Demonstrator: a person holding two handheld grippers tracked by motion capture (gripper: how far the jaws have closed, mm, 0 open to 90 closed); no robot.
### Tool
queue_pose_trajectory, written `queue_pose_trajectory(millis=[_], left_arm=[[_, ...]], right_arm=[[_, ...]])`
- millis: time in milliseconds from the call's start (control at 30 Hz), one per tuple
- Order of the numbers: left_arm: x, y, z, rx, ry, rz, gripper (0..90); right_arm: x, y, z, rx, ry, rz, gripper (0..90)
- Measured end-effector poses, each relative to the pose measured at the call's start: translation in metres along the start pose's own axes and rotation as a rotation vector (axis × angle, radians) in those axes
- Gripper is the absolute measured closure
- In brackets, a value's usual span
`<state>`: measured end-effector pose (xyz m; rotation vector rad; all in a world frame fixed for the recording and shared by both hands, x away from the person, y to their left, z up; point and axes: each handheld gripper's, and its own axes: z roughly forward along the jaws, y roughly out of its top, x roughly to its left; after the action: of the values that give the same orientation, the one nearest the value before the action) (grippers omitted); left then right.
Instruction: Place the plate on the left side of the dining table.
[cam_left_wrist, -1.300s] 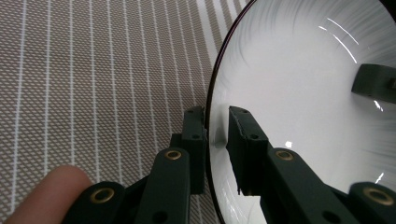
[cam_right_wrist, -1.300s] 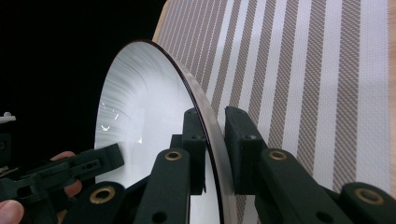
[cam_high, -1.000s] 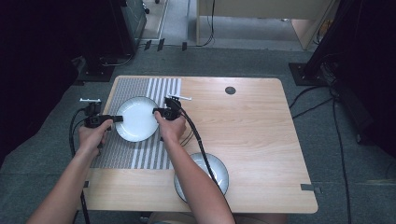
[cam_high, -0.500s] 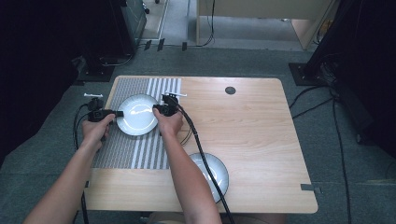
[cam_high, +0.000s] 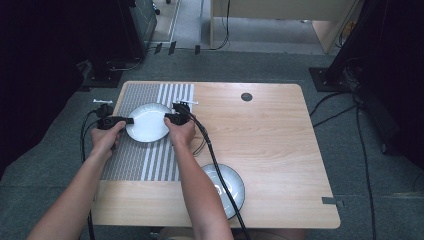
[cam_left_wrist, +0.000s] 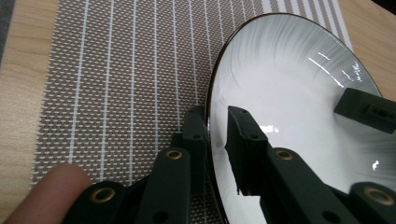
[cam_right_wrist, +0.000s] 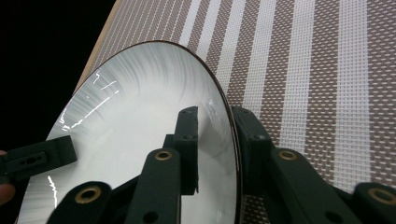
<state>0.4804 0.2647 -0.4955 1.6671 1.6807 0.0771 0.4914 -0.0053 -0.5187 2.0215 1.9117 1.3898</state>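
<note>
The white plate (cam_high: 148, 122) lies over the far part of the striped placemat (cam_high: 145, 160), on the left half of the wooden table (cam_high: 270, 150), with 2 grippers on opposite parts of its rim. The left gripper (cam_high: 129, 120) comes in from the plate's left edge; in the left gripper view its 2 jaws straddle the dark rim (cam_left_wrist: 208, 135), 1 outside over the mat (cam_left_wrist: 116, 84), 1 inside on the glazed surface, clamped on it. The right gripper (cam_high: 168, 119) meets the plate's right edge. In the right gripper view its jaws also stand on either side of the rim of the plate (cam_right_wrist: 140, 107), but they have just been opening, and whether the pads press the rim cannot be told.

The plate's far rim lies short of the mat's far edge, with bare stripes showing beyond it. Toward the person, a long stretch of mat is free between the 2 forearms. The mat's left border runs along the table's left edge, so little room is left there. To the right of the mat, the wood is open out to a small dark round disc (cam_high: 246, 96) near the far edge. A second plate (cam_high: 227, 186), grey with a dark rim, lies near the table's near edge, partly under the right forearm and the gripper's cable (cam_high: 215, 160).
</note>
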Motion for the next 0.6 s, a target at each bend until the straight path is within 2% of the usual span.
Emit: queue_pose_trajectory(millis=[133, 200, 267, 367, 433, 467, 567, 600], left_arm=[[-0.001, -0.001, -0.002, -0.019, -0.017, 0.017, 68.4], [-0.003, -0.001, -0.004, -0.046, -0.023, 0.024, 64.0], [-0.004, -0.001, -0.007, -0.079, -0.022, 0.045, 57.3], [-0.007, -0.001, -0.012, -0.100, 0.022, 0.073, 41.3], [-0.008, -0.001, -0.016, -0.092, 0.063, 0.091, 29.8], [-0.008, -0.001, -0.018, -0.085, 0.067, 0.095, 25.4], [-0.008, -0.004, -0.022, -0.072, 0.063, 0.112, 14.7], [-0.009, -0.006, -0.024, -0.073, 0.086, 0.129, 13.4]], right_arm=[[0.003, -0.001, 0.000, -0.002, 0.008, -0.025, 63.3], [0.003, -0.001, -0.001, 0.000, 0.011, -0.031, 58.0], [0.005, 0.000, -0.004, -0.014, -0.025, -0.081, 53.9], [0.007, 0.003, -0.010, -0.029, -0.057, -0.140, 49.5], [0.008, 0.006, -0.014, -0.024, -0.073, -0.158, 48.9], [0.009, 0.007, -0.016, -0.024, -0.077, -0.169, 48.6], [0.010, 0.010, -0.021, -0.015, -0.071, -0.169, 42.2], [0.010, 0.011, -0.023, -0.006, -0.061, -0.163, 39.8]])
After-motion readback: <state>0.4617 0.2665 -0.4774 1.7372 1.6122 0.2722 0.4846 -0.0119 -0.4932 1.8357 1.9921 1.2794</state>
